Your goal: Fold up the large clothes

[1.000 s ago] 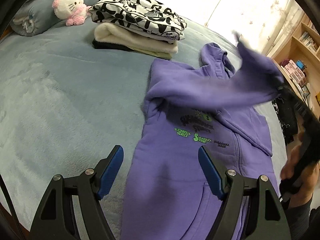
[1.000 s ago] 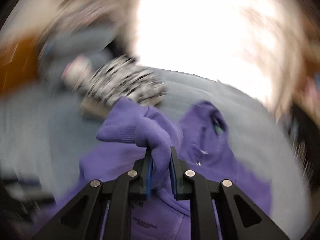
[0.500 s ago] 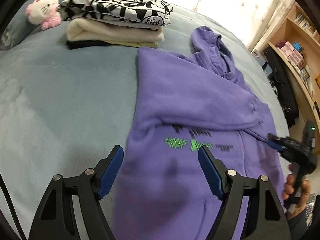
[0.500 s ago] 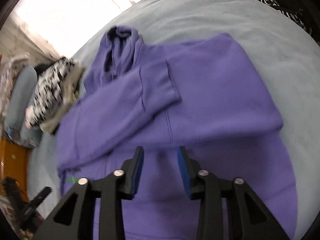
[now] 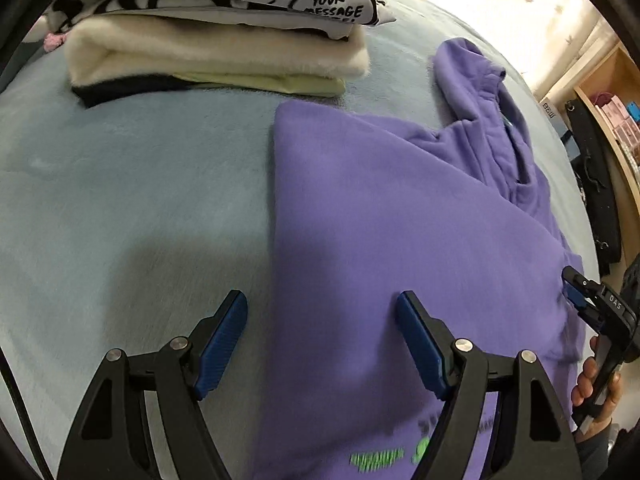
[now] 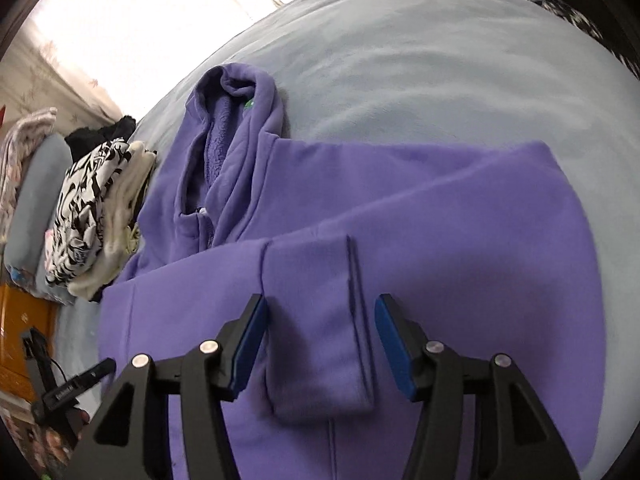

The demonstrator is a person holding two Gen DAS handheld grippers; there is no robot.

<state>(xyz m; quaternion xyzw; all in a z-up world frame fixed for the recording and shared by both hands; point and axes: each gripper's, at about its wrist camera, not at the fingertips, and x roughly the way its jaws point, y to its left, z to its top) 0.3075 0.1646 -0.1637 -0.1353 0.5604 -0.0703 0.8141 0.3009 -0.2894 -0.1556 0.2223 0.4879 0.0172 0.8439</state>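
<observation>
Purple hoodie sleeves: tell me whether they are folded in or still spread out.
Folded in. Both sleeves lie across the hoodie's chest, one cuff on top.

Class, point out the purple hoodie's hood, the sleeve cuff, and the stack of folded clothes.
hood point(image 6: 236, 120), right wrist view, its fleecy lining
sleeve cuff point(image 6: 320, 360), right wrist view, mid cuff
stack of folded clothes point(image 5: 216, 48), left wrist view, cream layer

Grey-blue bed point(image 5: 120, 184), bright curtained window point(image 5: 532, 12), wood shelves point(image 5: 612, 92) w/ boxes.
</observation>
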